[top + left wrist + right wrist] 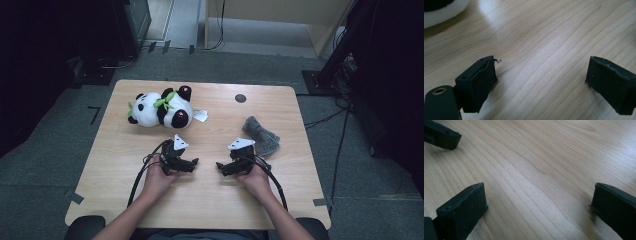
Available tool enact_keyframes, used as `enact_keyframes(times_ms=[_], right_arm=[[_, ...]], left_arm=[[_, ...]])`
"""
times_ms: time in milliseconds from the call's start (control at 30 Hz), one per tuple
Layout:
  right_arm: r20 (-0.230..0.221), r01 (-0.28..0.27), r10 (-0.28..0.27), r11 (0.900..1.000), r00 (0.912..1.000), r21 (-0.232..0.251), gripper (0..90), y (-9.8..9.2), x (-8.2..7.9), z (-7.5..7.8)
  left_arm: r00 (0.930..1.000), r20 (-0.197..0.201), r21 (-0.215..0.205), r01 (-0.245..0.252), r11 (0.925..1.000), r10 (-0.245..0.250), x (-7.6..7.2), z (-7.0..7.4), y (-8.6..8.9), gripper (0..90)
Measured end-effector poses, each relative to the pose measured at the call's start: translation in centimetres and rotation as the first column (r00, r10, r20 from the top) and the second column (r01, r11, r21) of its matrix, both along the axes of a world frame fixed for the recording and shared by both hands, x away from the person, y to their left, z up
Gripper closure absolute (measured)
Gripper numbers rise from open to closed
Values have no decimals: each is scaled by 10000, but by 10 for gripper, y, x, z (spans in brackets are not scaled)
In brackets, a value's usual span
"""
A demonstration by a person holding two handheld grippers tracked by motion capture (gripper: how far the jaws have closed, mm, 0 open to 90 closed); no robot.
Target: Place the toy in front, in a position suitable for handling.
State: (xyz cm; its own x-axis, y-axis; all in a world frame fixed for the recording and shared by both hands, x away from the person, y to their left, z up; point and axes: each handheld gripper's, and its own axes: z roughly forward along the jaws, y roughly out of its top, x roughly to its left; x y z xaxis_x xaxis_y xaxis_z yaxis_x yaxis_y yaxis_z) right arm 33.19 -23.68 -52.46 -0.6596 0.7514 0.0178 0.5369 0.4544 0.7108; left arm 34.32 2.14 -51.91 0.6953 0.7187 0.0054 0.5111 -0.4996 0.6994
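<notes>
A black-and-white panda plush [161, 109] with a green bow lies on its side at the far left of the wooden table [210, 200]; its white edge [441, 13] shows in the corner of the left gripper view. A crumpled grey cloth [261, 135] lies at the right. My left gripper [194, 162] [542, 67] rests low near the table's middle, just in front of the panda. Its jaws are open with bare wood between them. My right gripper [220, 166] [539, 192] faces it, close beside the cloth, open over bare wood. A jaw of the left gripper [441, 135] shows in the right gripper view.
A small black round mark [240, 98] sits near the table's far edge. A white tag [200, 115] sticks out from the panda. Dark equipment and cables [345, 100] stand on the floor to the right of the table.
</notes>
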Motion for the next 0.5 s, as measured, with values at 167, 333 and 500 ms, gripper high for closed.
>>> enact_keyframes(times_ms=[167,333,500], right_arm=[[-2,130,-130,9999,9999,32,56,-1,0,1],[138,115,-117,9997,9998,194,142,-4,-3,3],[-65,224,-223,9995,9997,212,208,-4,-2,7]], left_arm=[[9998,25,-56,177,9998,-177,-1,1,2,125],[9995,-112,-27,310,9995,-310,-1,3,3,149],[9985,-341,-307,417,9987,-427,1,6,7,152]])
